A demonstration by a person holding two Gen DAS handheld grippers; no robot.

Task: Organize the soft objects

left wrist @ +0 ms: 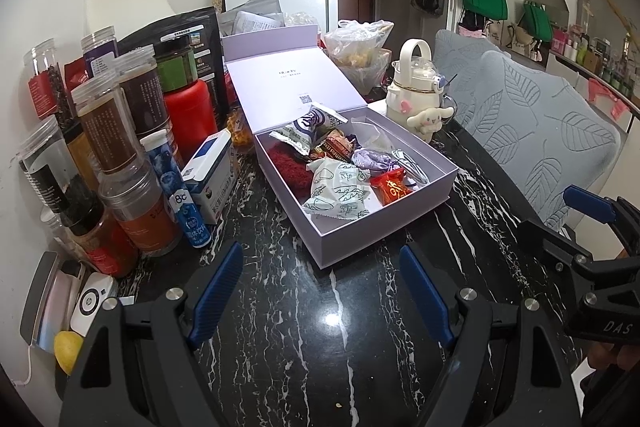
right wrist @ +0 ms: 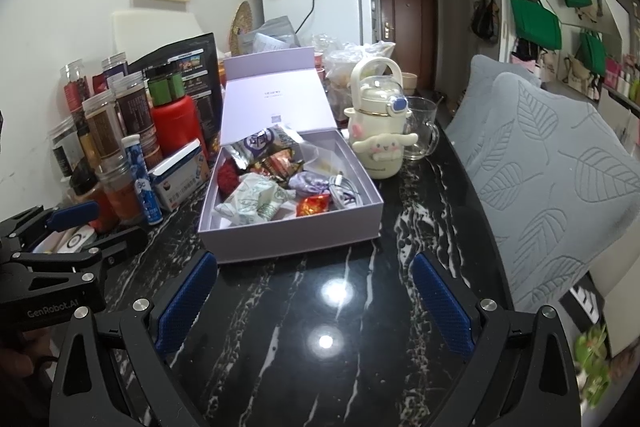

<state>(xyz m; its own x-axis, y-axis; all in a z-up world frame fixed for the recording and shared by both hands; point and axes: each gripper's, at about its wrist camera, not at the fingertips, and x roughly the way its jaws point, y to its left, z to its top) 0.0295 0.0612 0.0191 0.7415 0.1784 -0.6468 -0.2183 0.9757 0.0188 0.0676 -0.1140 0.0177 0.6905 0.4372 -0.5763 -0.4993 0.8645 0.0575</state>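
Sitting mid-frame, above and beyond the spread, empty left gripper [left wrist: 320,291]: lavender gift box [left wrist: 384,223], lid standing open, filled with snack packets [left wrist: 336,187]. Hovering likewise spread and empty at lower frame, right gripper [right wrist: 316,303]. Resting on black marble tabletop [right wrist: 320,327], jars [left wrist: 108,123] crowding the left. Running lower left to upper right, the box's long axis.

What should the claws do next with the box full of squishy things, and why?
Probably swing the lid shut: the soft packets already lie inside the lavender box, both claws, left and right, are open and empty, and no soft packets show on the table in front.
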